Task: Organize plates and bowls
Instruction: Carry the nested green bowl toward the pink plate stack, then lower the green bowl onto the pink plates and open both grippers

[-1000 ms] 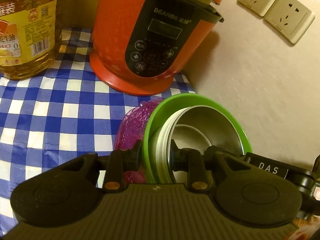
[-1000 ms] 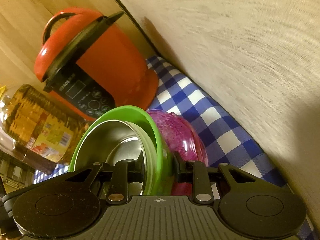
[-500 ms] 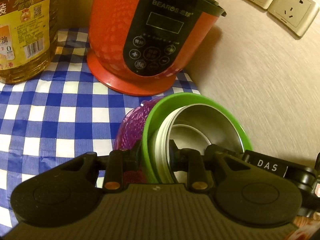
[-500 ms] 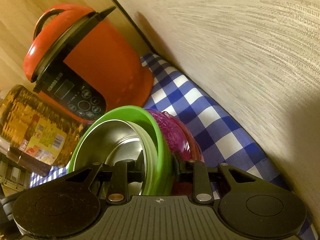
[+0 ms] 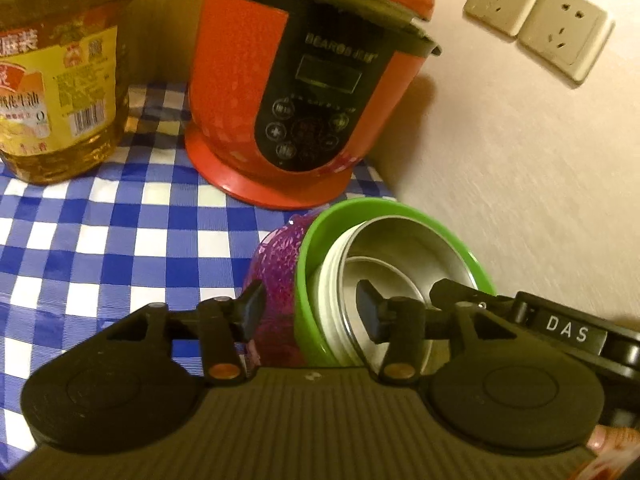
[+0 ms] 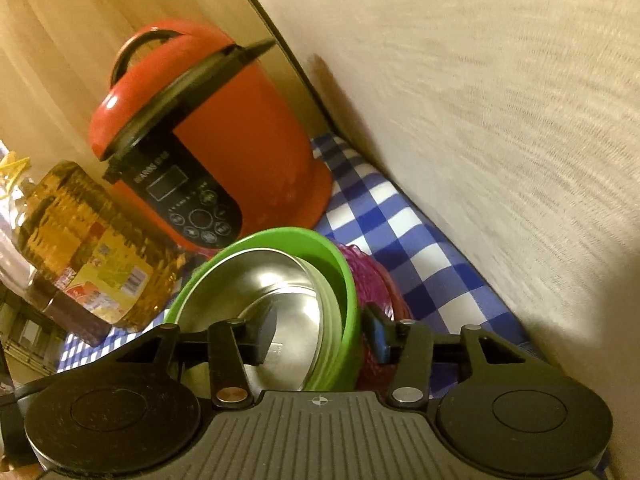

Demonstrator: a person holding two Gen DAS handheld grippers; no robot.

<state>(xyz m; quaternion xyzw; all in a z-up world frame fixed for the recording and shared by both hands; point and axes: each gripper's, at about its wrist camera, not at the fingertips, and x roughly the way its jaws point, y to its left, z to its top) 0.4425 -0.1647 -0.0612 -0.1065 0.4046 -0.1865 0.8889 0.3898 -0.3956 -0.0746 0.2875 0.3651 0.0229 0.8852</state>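
A nested stack of bowls sits on the checked cloth by the wall: a purple bowl (image 5: 276, 256) outermost, a green bowl (image 5: 308, 240) inside it, and steel bowls (image 5: 400, 240) innermost. My left gripper (image 5: 310, 308) straddles the stack's left rim and its jaws are opening, with the pads clear of the bowls. My right gripper (image 6: 320, 330) straddles the opposite rim of the green bowl (image 6: 344, 280), one finger inside the steel bowl (image 6: 260, 280), the other by the purple bowl (image 6: 380, 280). Its jaws are opening too, off the rim.
A red rice cooker (image 5: 304, 92) stands just behind the stack. A large oil bottle (image 5: 60, 80) stands to its left. The beige wall (image 5: 520, 180) with two sockets (image 5: 536, 20) runs close along the right. The blue and white checked cloth (image 5: 100, 240) stretches left.
Both grippers were shut on the rim of the bowl stack. Now both pairs of jaws have spread apart and let the rim go. The hands have barely moved.
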